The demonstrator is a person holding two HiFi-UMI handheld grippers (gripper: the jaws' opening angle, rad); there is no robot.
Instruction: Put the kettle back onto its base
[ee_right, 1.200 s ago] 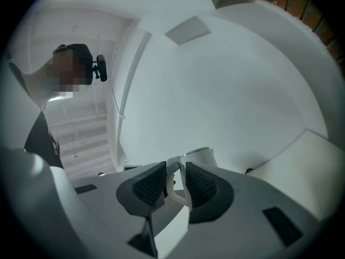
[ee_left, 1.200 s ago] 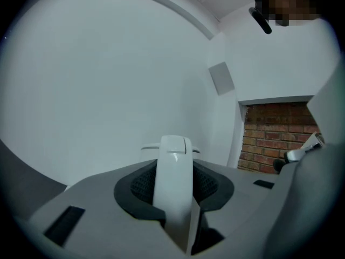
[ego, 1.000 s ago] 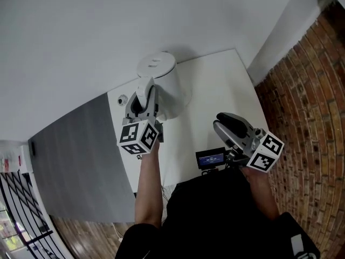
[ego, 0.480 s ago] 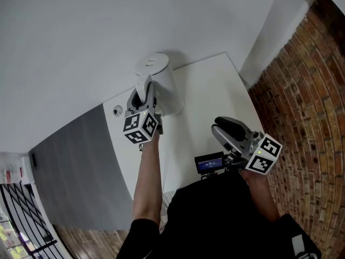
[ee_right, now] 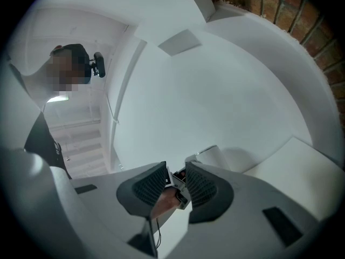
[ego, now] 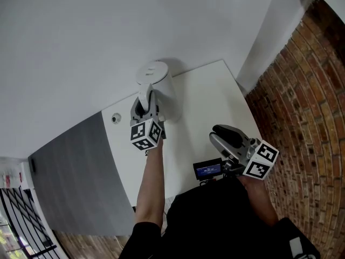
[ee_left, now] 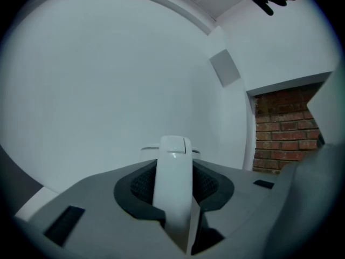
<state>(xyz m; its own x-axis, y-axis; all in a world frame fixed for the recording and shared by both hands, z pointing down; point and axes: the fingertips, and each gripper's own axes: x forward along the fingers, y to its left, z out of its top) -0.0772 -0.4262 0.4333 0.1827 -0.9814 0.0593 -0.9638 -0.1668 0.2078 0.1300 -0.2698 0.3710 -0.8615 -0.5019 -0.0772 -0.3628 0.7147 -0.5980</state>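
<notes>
A white kettle (ego: 157,85) stands upright at the back left of the white table (ego: 210,96), close to the wall. My left gripper (ego: 144,102) is shut on its handle (ee_left: 173,193), which runs straight up between the dark pads. The lid's rim (ee_left: 148,149) shows just behind the handle. I cannot make out a separate base under the kettle. My right gripper (ego: 216,131) hovers over the table's front right, jaws a narrow gap apart with nothing between them. In the right gripper view the kettle (ee_right: 213,155) shows beyond the right gripper (ee_right: 176,178).
A small round fitting (ego: 115,117) sits at the table's left edge beside the kettle. A grey panel (ego: 75,166) lies left of the table and a brick wall (ego: 302,107) stands on the right. The white wall (ego: 108,31) rises directly behind the kettle.
The left gripper, still shut on the handle, has carried the kettle a little down and toward the wall. The right gripper has stayed about where it was.
</notes>
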